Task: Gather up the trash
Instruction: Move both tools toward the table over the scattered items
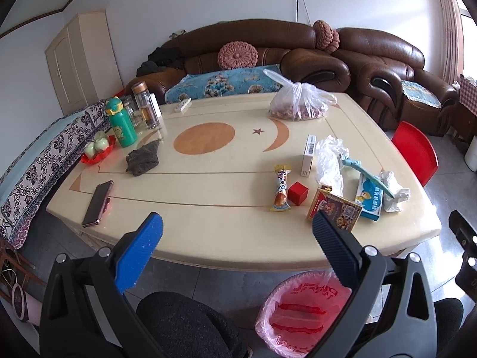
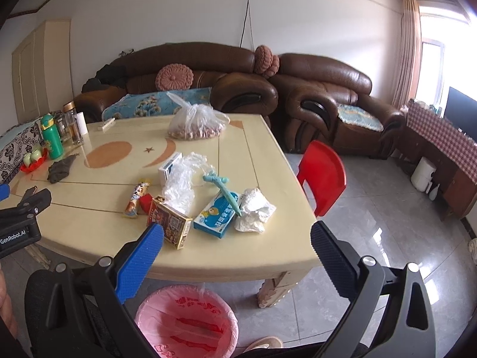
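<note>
1. My left gripper hangs above the near edge of the cream tabletop; jaws wide, nothing between them.
2. My right gripper hangs over the near right corner of the same tabletop; jaws wide, empty.
3. The trash sits in a cluster on the right near part of the tabletop. Nearest: a red-and-gold printed carton, lying flat close to the edge.
4. Just right of it, a blue flat carton with a cartoon figure. A pale teal wrapper strip lies across its far end.
5. A crumpled white tissue touches the blue carton's right side.
6. Behind the red-and-gold carton: a crumpled clear plastic bag, and a white upright box at its far left.
7. Left of the cluster: a long snack wrapper with a cartoon print, and a small red cube-shaped box just beside it.
8. On the floor below the near edge, a round bin lined with a pink plastic bag, between my two grippers, with red wrappers inside.
9. Elsewhere on the tabletop: a tied clear bag of reddish-brown nuts far side; a dark phone near left; a grey cloth; a green bottle.
10. A red plastic chair stands at the right edge.
</note>
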{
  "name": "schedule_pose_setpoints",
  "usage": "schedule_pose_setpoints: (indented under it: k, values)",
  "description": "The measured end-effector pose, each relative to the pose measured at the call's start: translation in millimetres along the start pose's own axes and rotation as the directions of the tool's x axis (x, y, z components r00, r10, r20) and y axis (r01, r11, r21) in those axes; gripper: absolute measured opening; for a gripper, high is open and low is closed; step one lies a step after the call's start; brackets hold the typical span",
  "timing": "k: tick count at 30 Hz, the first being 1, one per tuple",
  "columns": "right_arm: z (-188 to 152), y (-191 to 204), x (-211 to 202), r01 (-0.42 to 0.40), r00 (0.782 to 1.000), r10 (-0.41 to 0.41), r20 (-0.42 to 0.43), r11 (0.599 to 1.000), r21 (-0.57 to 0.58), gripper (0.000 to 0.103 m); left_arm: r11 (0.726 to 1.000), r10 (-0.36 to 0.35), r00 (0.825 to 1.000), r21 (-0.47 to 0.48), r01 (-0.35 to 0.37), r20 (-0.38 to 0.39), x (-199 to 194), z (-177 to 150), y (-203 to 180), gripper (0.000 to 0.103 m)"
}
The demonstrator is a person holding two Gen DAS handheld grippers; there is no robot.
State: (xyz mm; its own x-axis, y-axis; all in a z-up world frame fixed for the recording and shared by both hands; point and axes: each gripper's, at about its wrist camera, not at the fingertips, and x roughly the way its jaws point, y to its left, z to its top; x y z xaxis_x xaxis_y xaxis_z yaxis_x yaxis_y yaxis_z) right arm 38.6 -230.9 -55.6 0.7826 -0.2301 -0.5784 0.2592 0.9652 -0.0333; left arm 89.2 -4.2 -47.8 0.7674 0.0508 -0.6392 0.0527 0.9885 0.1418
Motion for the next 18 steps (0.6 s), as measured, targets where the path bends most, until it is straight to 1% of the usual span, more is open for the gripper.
schedule_pose_setpoints:
  k: [5, 18]
  values:
    - [5.7, -2.6, 18.8, 0.015, 1.0, -0.015, -0.018, 1.0, -0.014, 0.097, 1.0, 0.002, 1.0, 0.008, -0.002, -0.026, 18.2, 4.7, -4.7, 0.098]
    - [8.4, -4.0, 53.5, 0.004, 0.998, -0.007, -0.059, 0.999, -0.037, 0.097, 0.999, -0.009, 0.998, 0.032, 0.012, -0.07, 48.2, 14.7, -15.6, 0.098]
